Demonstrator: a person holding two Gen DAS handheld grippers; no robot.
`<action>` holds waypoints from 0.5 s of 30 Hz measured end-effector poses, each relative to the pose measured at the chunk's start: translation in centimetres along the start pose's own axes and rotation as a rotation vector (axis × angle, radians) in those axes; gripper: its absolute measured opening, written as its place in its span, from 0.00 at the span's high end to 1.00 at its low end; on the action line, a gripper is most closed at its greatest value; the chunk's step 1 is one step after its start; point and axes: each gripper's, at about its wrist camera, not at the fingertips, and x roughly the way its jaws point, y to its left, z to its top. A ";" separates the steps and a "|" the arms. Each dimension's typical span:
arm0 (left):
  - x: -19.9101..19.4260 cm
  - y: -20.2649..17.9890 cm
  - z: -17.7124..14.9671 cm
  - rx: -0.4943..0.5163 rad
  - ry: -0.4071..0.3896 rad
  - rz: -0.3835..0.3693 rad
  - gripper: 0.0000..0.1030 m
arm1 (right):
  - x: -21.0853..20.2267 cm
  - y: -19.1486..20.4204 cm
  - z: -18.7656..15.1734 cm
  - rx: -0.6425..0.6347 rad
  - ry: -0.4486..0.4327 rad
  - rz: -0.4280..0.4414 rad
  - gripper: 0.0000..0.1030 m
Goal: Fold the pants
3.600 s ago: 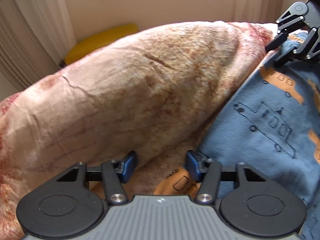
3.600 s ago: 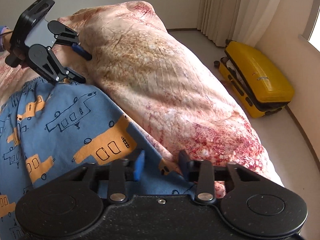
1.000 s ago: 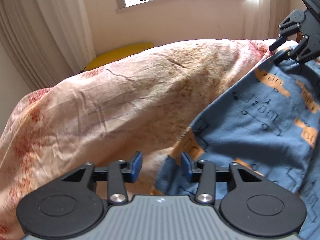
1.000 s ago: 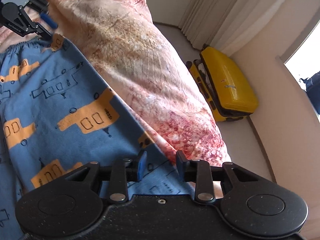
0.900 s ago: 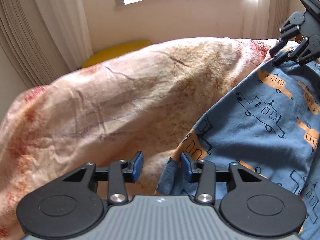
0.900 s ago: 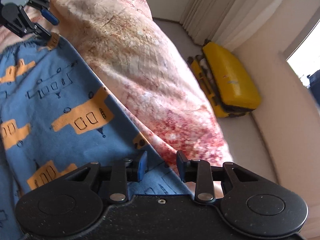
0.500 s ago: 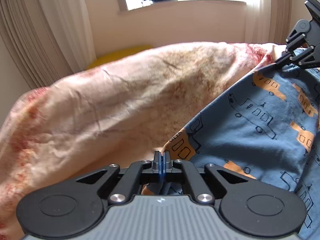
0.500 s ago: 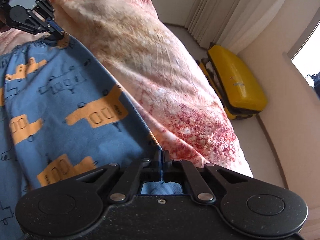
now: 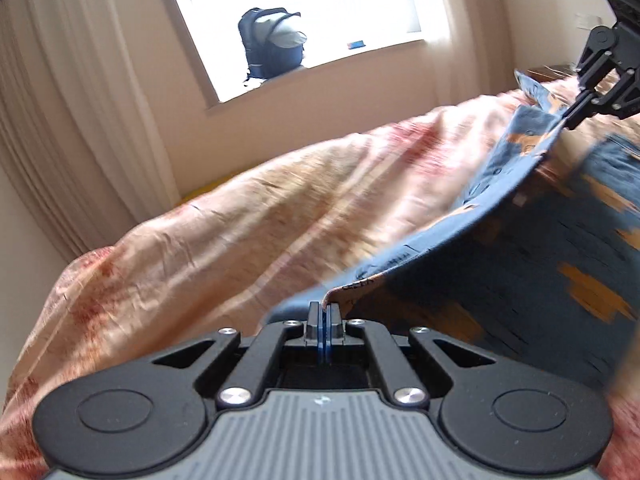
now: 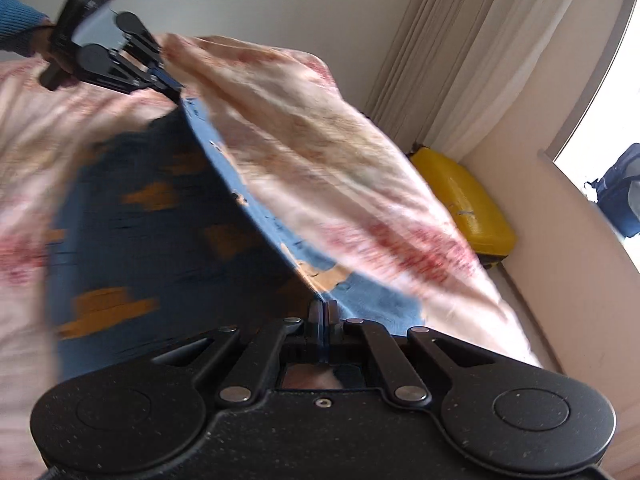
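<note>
Left gripper (image 9: 323, 311) is clamped tight on the near edge of the pants (image 9: 520, 280), pads pinched together w/ blue fabric between. Right gripper (image 10: 322, 309) is likewise closed on the pants' edge at the other end; from the left wrist view it shows far right, fabric stretched taut btwn the two. Bedspread (image 9: 240, 240), pink-beige w/ red blotches, fills most of both views and lies under the pants. Pants are blue w/ orange vehicle prints; the gripped edge is lifted off the bed, the rest drapes down on the right side, blurred. Curtains (image 10: 480, 60) hang far right. Yellow suitcase (image 10: 464, 200) lies on the floor beside the bed, near the curtains. Dark backpack (image 9: 272, 48) sits on the window sill. Blue sleeve (image 10: 16, 20) shows behind the left gripper.
</note>
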 end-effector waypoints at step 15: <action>-1.7 -9.1 -7.3 0.053 0.076 0.037 0.99 | -0.7 11.2 -8.5 0.178 0.073 -0.039 1.00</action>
